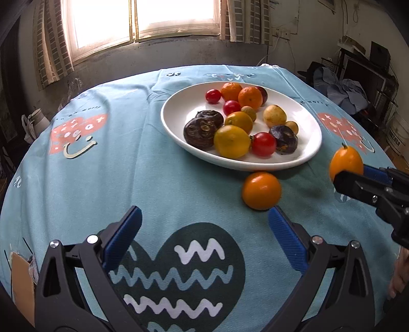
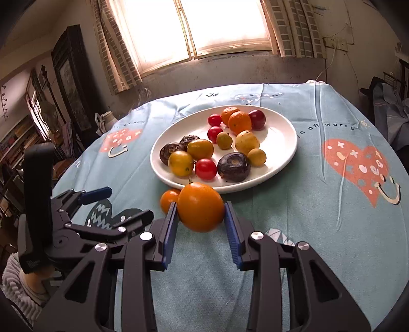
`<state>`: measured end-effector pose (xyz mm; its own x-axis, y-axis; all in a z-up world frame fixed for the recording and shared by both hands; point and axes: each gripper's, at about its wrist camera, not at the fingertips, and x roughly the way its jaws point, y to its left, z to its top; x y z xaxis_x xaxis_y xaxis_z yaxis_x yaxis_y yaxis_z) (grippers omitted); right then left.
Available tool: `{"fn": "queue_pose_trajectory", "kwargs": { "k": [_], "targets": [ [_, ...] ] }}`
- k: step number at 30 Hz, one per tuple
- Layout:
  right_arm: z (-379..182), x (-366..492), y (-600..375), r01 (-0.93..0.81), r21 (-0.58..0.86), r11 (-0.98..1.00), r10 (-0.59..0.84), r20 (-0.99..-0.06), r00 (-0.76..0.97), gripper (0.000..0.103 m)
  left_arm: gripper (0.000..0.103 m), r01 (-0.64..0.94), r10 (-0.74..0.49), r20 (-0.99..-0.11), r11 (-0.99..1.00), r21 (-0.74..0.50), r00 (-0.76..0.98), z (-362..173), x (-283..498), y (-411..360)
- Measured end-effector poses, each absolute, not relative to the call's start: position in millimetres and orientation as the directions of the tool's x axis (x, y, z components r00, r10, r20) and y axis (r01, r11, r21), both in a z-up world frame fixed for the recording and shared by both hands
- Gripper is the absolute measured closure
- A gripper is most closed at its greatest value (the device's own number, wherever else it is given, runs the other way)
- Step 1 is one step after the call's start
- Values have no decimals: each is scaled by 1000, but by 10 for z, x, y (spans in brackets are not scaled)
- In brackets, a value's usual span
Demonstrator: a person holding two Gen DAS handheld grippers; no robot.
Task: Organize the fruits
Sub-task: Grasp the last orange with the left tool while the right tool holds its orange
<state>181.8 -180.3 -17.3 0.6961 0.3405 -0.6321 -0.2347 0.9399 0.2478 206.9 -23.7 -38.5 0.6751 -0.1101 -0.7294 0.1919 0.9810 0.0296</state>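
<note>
Jaws of the right gripper (image 2: 200,212) are clenched on an orange fruit (image 2: 201,206), lifted just short of the white plate (image 2: 286,153); those of the left gripper (image 1: 204,229) stand released over the worktop (image 1: 166,194), near a second loose orange fruit (image 1: 261,190). Step in hand, as judged: carrying. Next: clear the rim and set the fruit among those plated.

Blown-out window (image 1: 143,18) backlight, fisheye-warped edges

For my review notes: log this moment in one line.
right tool: shut on orange fruit | left tool: open | loose orange: beside plate
</note>
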Motion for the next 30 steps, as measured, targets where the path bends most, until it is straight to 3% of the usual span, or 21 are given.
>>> {"fn": "queue_pose_trajectory", "kwargs": {
  "k": [13, 27, 29, 30],
  "targets": [
    [-159, 1839, -1823, -227, 267, 937, 348, -629, 695, 67, 2, 182, -87, -740, 982, 49, 667, -446, 2328, -532],
    [-208, 1842, -1737, -213, 179, 960, 278, -650, 707, 67, 2, 205, -109, -767, 978, 30, 632, -554, 2435, -570],
    [-210, 1838, -1715, -212, 158, 964, 263, -650, 712, 67, 6, 211, -121, -763, 977, 21, 635, -545, 2428, -566],
    [-207, 1833, -1705, -214, 151, 965, 260, -649, 715, 67, 12, 222, -136, -762, 975, 10, 633, -542, 2423, -572]
  ]
}}
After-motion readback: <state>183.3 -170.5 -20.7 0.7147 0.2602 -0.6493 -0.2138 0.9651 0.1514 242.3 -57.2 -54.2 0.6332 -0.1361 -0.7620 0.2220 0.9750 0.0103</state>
